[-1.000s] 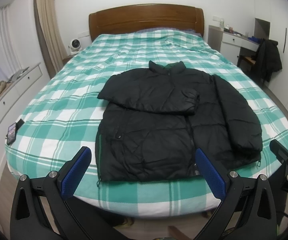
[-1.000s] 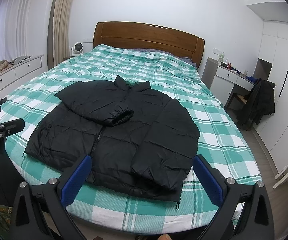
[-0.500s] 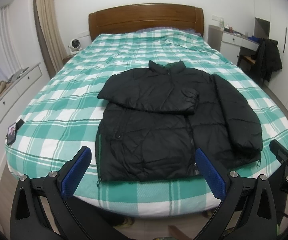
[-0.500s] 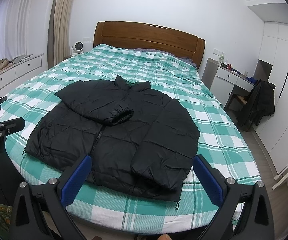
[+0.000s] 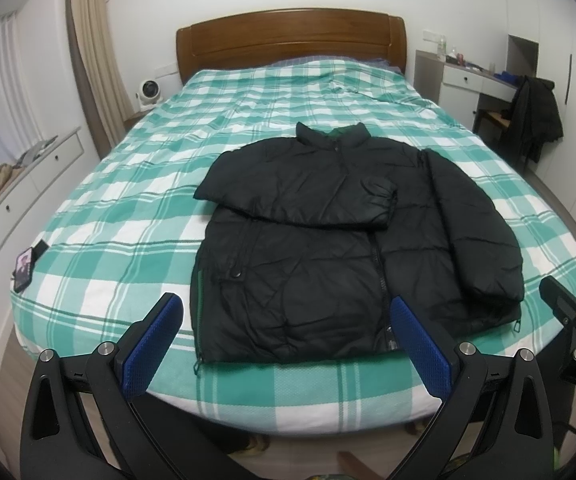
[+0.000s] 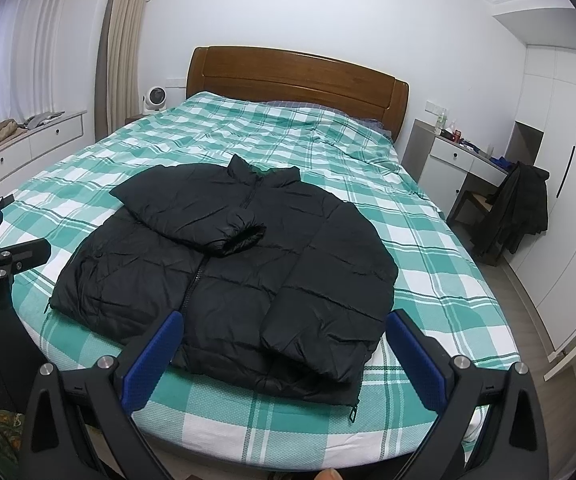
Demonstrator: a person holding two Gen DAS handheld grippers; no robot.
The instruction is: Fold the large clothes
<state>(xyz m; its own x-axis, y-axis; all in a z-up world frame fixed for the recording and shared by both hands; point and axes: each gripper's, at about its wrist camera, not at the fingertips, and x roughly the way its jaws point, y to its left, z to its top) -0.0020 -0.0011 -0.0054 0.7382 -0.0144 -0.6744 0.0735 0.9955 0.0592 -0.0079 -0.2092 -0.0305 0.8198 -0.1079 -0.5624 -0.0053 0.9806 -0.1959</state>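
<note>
One black puffer jacket [image 5: 327, 248] lies flat near the foot of the bed [image 5: 100, 240], one sleeve [image 5: 303, 200] folded across its chest. It looks light, soft, slippery; I'd pinch the other sleeve's cuff [image 6: 307, 344]. My left gripper [image 5: 284, 344] and right gripper [image 6: 284, 352] gape empty.

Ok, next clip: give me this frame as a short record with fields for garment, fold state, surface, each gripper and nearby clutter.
garment: black puffer jacket, front up, collar toward the headboard
fold state: one sleeve folded across the chest; other sleeve lying along the jacket's side
surface: bed with green checked cover
left gripper: open, empty, held short of the jacket hem
right gripper: open, empty, near the unfolded sleeve's cuff
clutter: phone at the bed's edge; dark coat on a chair
</note>
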